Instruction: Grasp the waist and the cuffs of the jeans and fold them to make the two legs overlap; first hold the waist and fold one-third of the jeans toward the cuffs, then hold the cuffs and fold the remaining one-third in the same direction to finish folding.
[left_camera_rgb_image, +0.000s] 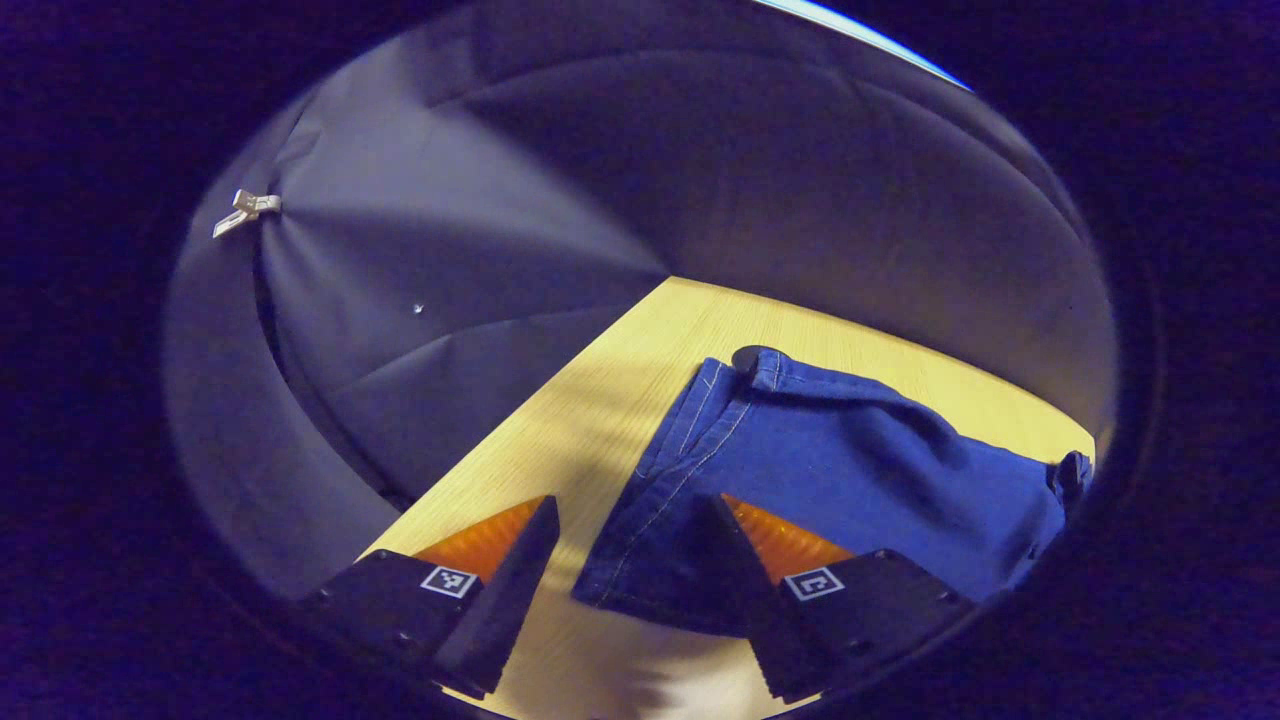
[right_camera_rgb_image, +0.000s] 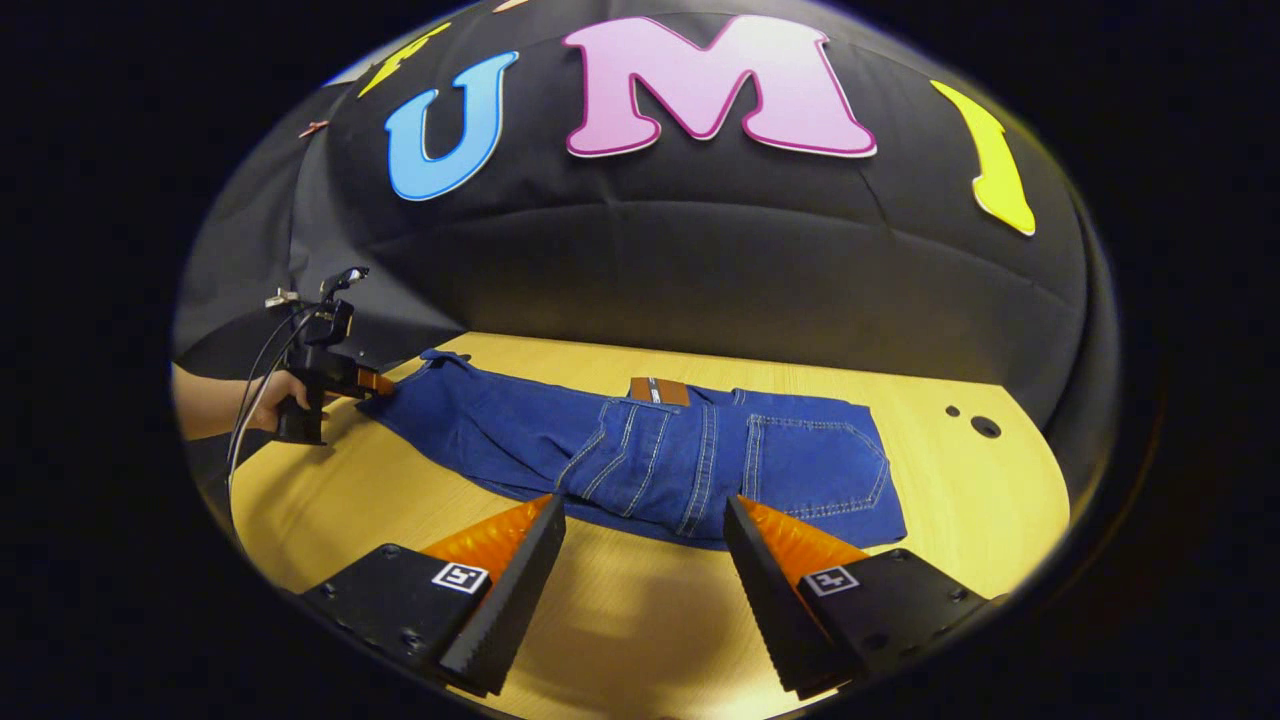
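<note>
the jeans (right_camera_rgb_image: 640, 455) lay flat on the wooden tabletop (right_camera_rgb_image: 960, 500), stretched sideways in the right gripper view, with the waist and its brown patch (right_camera_rgb_image: 660, 391) near the middle-right and the legs running off to the left. only 1 leg's width seemed to show, so the legs looked already overlapped, though that was a judgement. no third had been folded over yet: the waist fold and the cuff fold both appeared left to do.

the cuffs (left_camera_rgb_image: 640, 570) lay at the near end in the left gripper view. the left claw (left_camera_rgb_image: 632, 590) stood wide open just at that end, 1 finger beside the cloth, the other over or on its edge; which, i could not tell. in the right gripper view the same claw sat at the far leg end, held by a hand (right_camera_rgb_image: 275, 400).

the right claw (right_camera_rgb_image: 645, 590) stood wide open and empty, near the jeans' closer edge by the waist.
</note>
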